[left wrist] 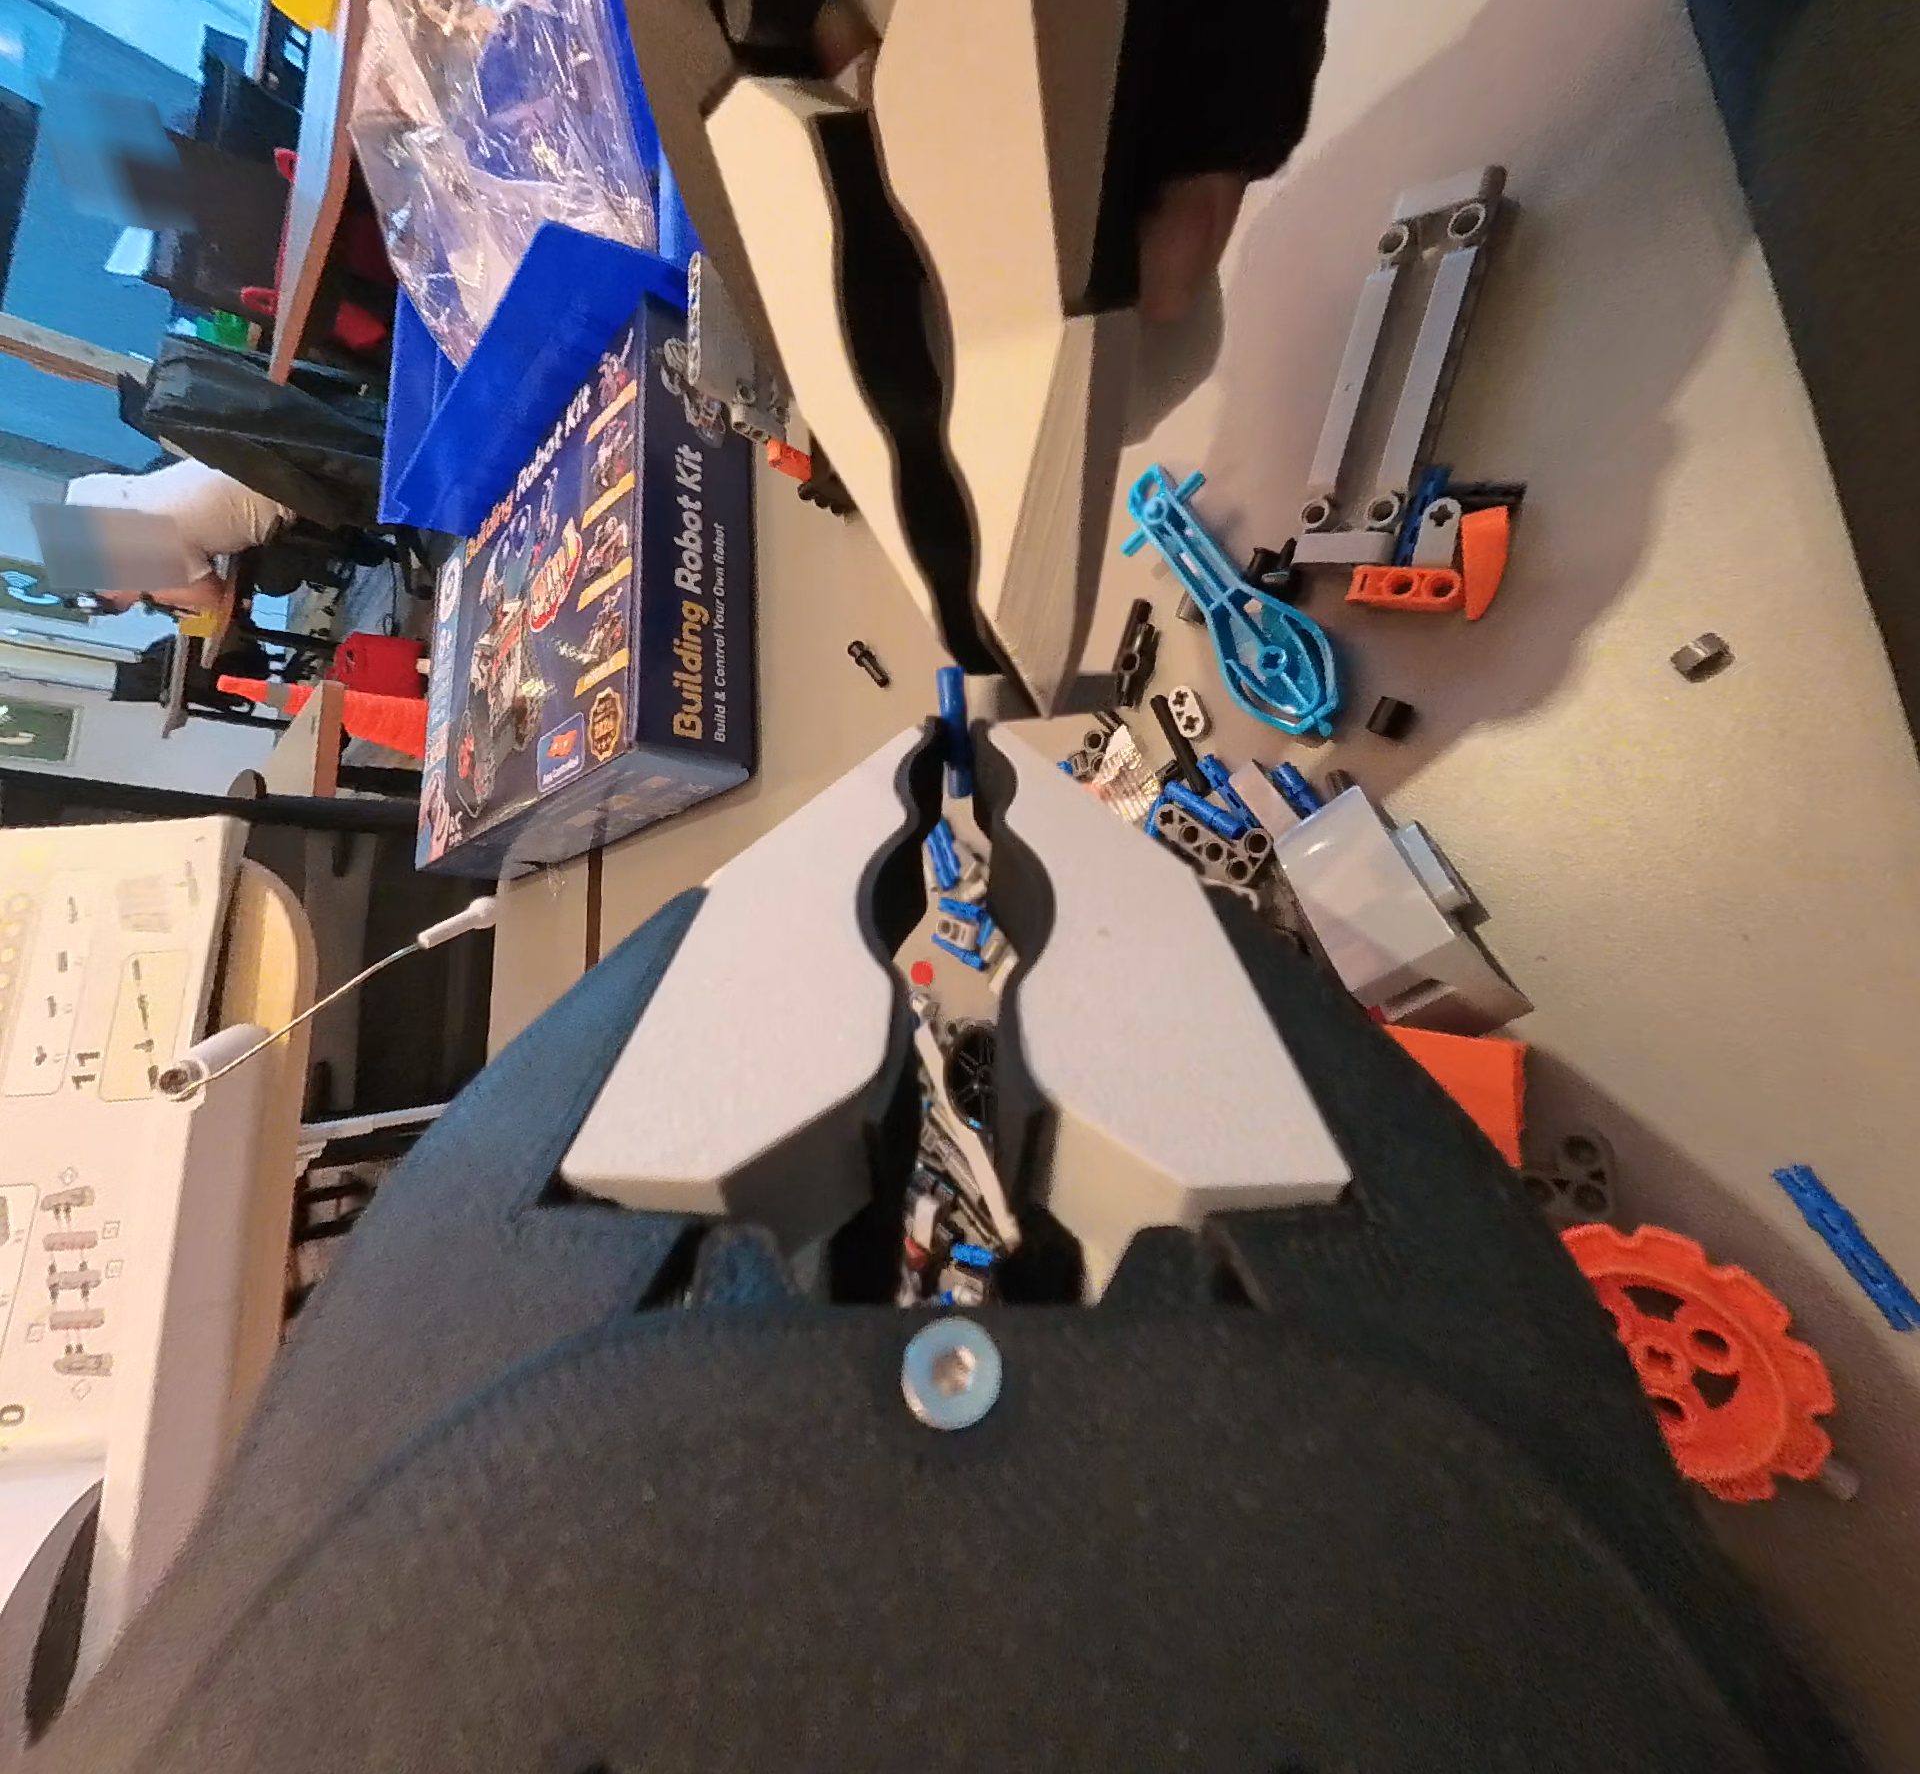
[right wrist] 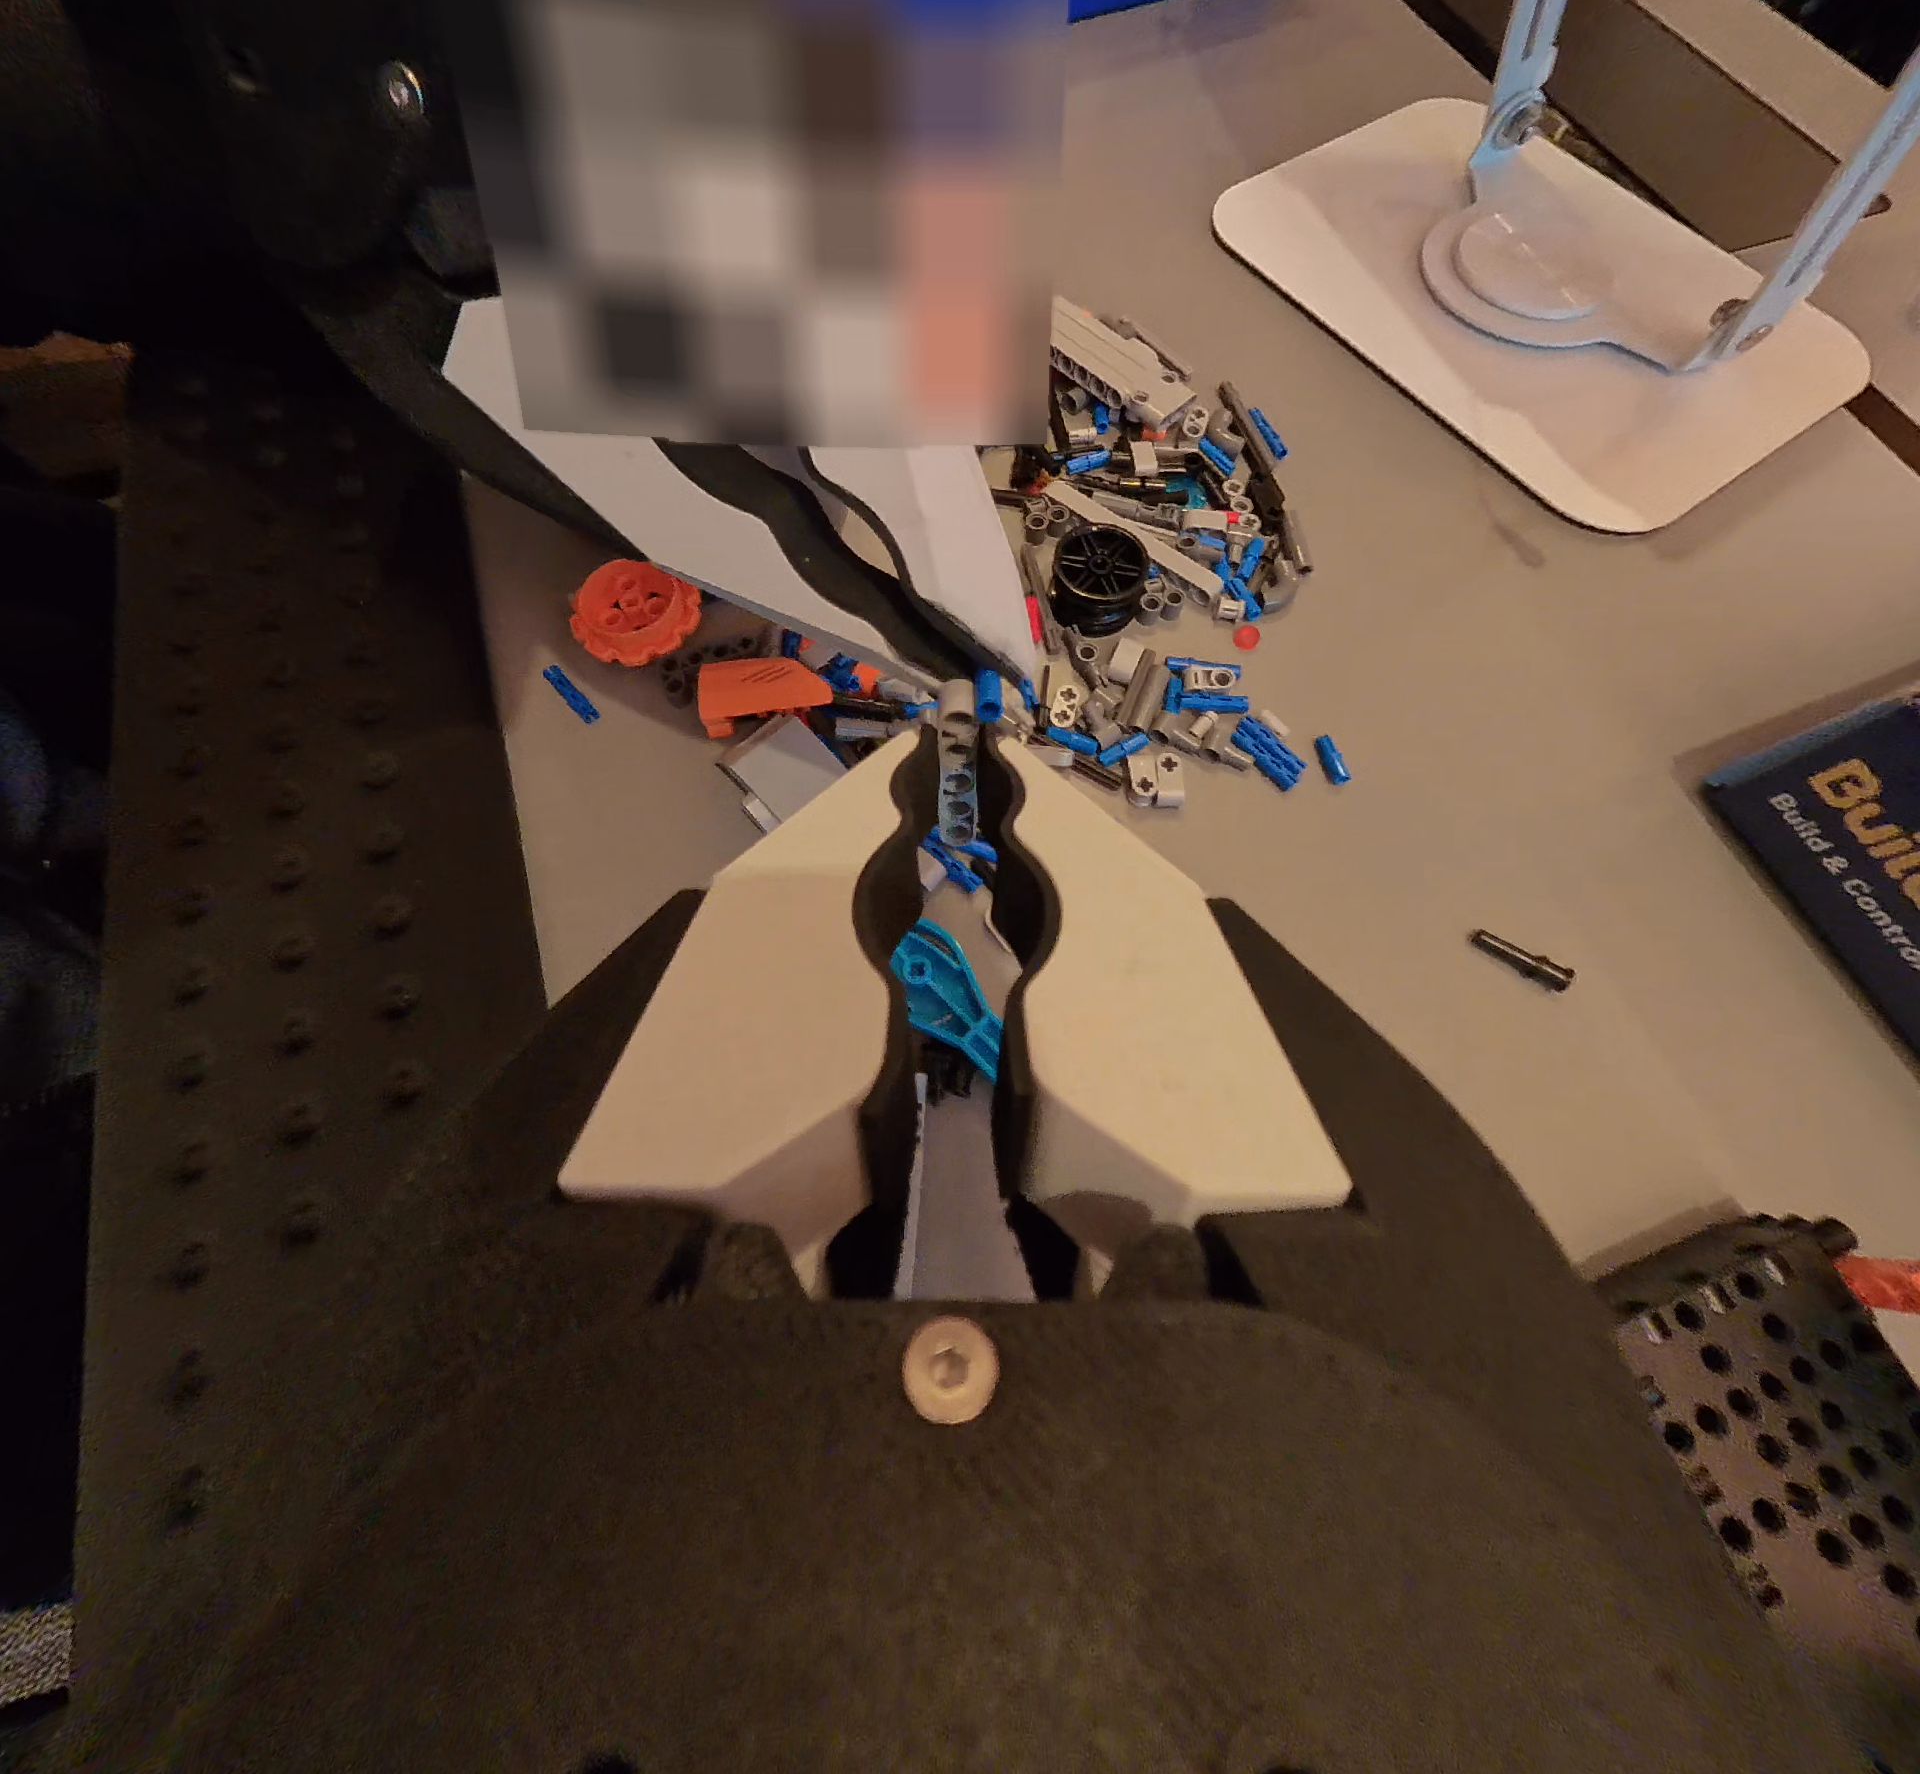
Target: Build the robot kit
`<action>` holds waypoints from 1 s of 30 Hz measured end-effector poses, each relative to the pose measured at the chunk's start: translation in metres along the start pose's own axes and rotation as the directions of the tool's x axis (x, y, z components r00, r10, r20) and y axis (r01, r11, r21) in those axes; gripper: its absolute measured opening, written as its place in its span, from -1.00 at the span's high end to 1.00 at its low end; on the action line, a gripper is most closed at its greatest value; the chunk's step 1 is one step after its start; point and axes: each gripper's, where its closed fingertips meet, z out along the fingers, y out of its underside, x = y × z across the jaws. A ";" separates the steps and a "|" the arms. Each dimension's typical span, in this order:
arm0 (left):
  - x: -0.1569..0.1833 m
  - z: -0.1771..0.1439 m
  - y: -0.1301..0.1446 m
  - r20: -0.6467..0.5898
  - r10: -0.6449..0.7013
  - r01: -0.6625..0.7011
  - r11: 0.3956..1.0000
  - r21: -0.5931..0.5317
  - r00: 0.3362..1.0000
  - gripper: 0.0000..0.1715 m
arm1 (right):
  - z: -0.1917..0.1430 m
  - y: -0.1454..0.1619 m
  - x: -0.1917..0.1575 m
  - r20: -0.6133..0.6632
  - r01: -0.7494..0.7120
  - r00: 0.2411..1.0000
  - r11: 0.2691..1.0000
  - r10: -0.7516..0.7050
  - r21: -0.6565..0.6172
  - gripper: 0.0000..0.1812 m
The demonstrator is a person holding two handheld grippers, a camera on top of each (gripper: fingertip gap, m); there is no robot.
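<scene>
The left gripper (left wrist: 958, 745) is closed almost fully, its two pale fingers pinching one small blue peg (left wrist: 952, 722) that stands up out of the tips. The right gripper (right wrist: 958, 748) is likewise nearly closed, clamped on one grey strip with holes (right wrist: 954, 760) that pokes forward past its tips. The two grippers meet tip to tip, and in the right wrist view the blue peg (right wrist: 987, 691) sits just beside the far end of the grey strip; whether they touch cannot be told.

On the grey table (right wrist: 1455, 685) lies one loose pile of small parts (right wrist: 1164, 581), blue, grey and black, with one black wheel (right wrist: 1099, 573) in it. Near the pile lie:
- one orange gear (right wrist: 632, 610)
- one orange wedge piece (right wrist: 758, 691), just beside the gear
- one single blue peg (right wrist: 570, 692), apart from the rest
- one lone black pin (right wrist: 1522, 958), well apart to the side

In the left wrist view there is also one turquoise frame piece (left wrist: 1242, 607) and one built frame of two grey bars (left wrist: 1397, 374) with an orange end. One dark blue kit box (left wrist: 603, 623) rests on the table, with blue bins (left wrist: 520, 394) behind it. One white stand base (right wrist: 1538, 311) sits beyond the pile. One instruction sheet (left wrist: 94, 1049) hangs at the left edge of the left wrist view
</scene>
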 end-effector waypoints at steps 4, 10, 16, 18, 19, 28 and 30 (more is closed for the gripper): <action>-0.002 -0.001 0.002 0.002 -0.019 0.019 1.000 -0.013 1.000 0.98 | -0.008 -0.005 0.000 0.036 -0.036 0.999 0.998 0.034 0.055 0.95; 0.001 0.004 0.005 0.002 -0.013 0.013 0.999 -0.040 1.000 0.99 | -0.006 0.001 0.006 -0.023 -0.015 1.000 1.000 0.015 0.009 0.96; 0.003 0.005 0.007 0.008 0.013 -0.012 0.998 -0.065 1.000 0.99 | -0.003 0.004 0.008 -0.035 -0.022 0.999 1.000 0.022 -0.007 0.96; 0.002 0.004 0.005 0.011 0.017 -0.016 0.998 -0.059 1.000 0.99 | -0.004 0.003 0.007 -0.020 -0.038 0.999 0.999 0.038 0.007 0.96; 0.002 0.003 0.004 0.013 0.023 -0.022 0.998 -0.056 1.000 0.99 | -0.004 0.002 0.007 -0.007 -0.048 0.999 0.999 0.048 0.016 0.96; 0.005 0.002 0.000 0.033 0.076 -0.073 0.995 -0.062 0.997 0.99 | -0.001 0.010 0.009 -0.003 -0.060 0.998 0.998 0.060 -0.021 0.96; 0.008 0.004 -0.001 0.040 0.114 -0.110 0.990 -0.088 0.993 0.99 | 0.003 0.015 0.010 -0.017 -0.056 0.998 0.997 0.056 -0.056 0.96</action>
